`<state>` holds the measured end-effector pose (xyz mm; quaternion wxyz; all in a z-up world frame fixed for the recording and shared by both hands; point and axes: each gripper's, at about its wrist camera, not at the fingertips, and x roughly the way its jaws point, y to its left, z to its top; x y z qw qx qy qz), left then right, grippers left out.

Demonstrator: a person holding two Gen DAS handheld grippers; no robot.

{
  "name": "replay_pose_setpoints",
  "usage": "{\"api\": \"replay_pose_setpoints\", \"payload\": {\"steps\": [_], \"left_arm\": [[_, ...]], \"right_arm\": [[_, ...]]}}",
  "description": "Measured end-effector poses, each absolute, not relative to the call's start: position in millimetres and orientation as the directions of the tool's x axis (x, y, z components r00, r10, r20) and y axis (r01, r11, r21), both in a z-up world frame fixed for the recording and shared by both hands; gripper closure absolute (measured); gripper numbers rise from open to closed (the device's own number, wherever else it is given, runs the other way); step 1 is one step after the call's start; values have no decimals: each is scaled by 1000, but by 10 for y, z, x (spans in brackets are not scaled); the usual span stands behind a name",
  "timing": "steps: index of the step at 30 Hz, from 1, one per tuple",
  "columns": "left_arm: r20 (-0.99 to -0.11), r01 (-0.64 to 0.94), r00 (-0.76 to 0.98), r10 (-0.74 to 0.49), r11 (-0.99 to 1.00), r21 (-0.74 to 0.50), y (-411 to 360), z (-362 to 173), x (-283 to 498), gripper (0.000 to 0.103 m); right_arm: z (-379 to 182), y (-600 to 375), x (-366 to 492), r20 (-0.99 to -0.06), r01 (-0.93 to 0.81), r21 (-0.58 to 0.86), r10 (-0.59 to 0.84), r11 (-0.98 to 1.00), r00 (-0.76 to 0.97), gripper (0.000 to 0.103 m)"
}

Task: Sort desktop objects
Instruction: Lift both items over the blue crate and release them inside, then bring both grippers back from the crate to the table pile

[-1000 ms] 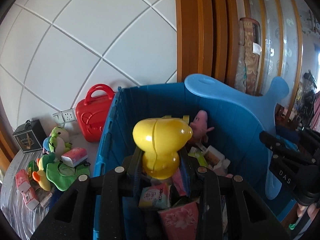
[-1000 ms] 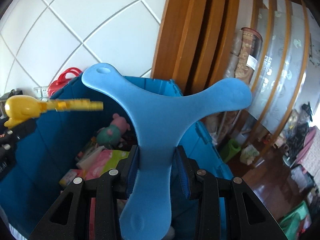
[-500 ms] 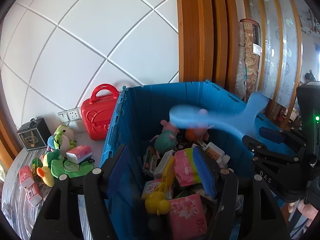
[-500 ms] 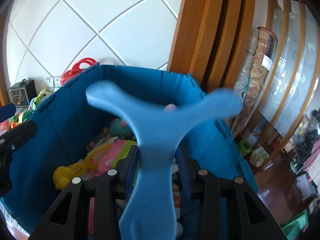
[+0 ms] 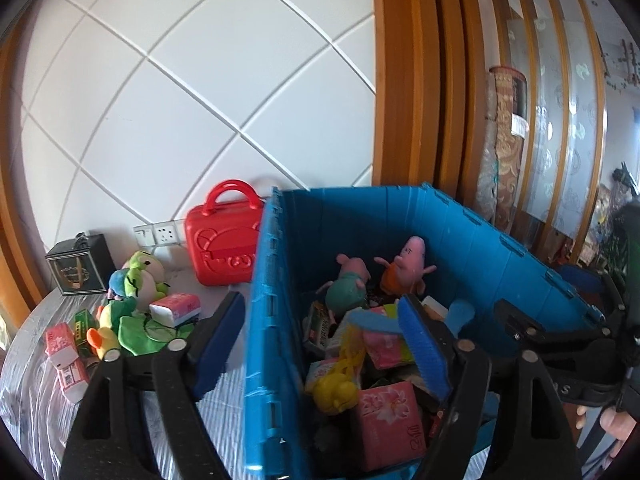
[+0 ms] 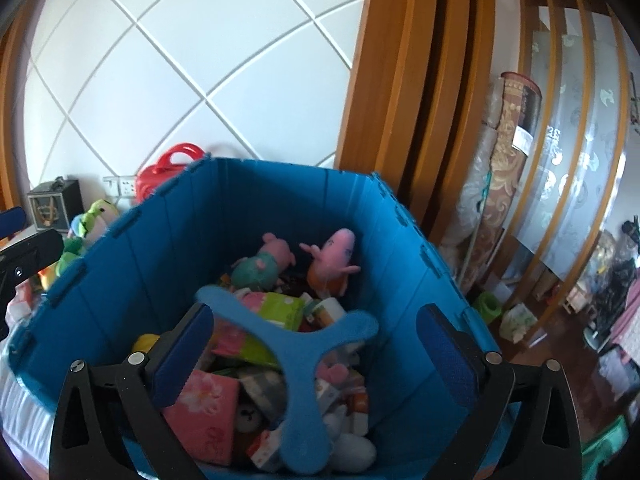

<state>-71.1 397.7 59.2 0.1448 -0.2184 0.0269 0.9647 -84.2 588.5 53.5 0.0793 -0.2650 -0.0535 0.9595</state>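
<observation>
A blue crate (image 5: 500, 232) (image 6: 168, 216) holds several toys and packets. A blue three-armed boomerang (image 6: 298, 364) lies loose in it between my right fingers; part of it shows in the left wrist view (image 5: 460, 314). A yellow toy (image 5: 334, 384) lies in the crate beside a pink tissue pack (image 5: 390, 420). Two pig plushies (image 5: 404, 266) (image 6: 332, 260) lie at the back. My left gripper (image 5: 326, 340) is open and empty, straddling the crate's left wall. My right gripper (image 6: 316, 354) is open above the crate.
Left of the crate on the striped table are a red toy case (image 5: 222, 240), a green plush (image 5: 140, 276), a tissue pack (image 5: 178, 308), a yellow duck (image 5: 104, 336), pink cartons (image 5: 66, 354) and a dark box (image 5: 78, 266). A white wall lies behind.
My left gripper opened and let the yellow toy fall into the crate. My right gripper then opened and released the blue boomerang, which dropped into the crate.
</observation>
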Motion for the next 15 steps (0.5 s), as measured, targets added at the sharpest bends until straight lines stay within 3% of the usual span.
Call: {"api": "replay_pose_setpoints", "payload": {"steps": [10, 15], "left_arm": [[-373, -201, -904, 207, -978, -55, 3240, 634, -597, 23], [-386, -137, -909, 159, -987, -83, 2699, 568, -616, 23]], "right_arm": [[676, 5167, -695, -438, -2, -122, 56, -993, -897, 0], [698, 4772, -711, -420, 51, -114, 2, -992, -908, 0]]}}
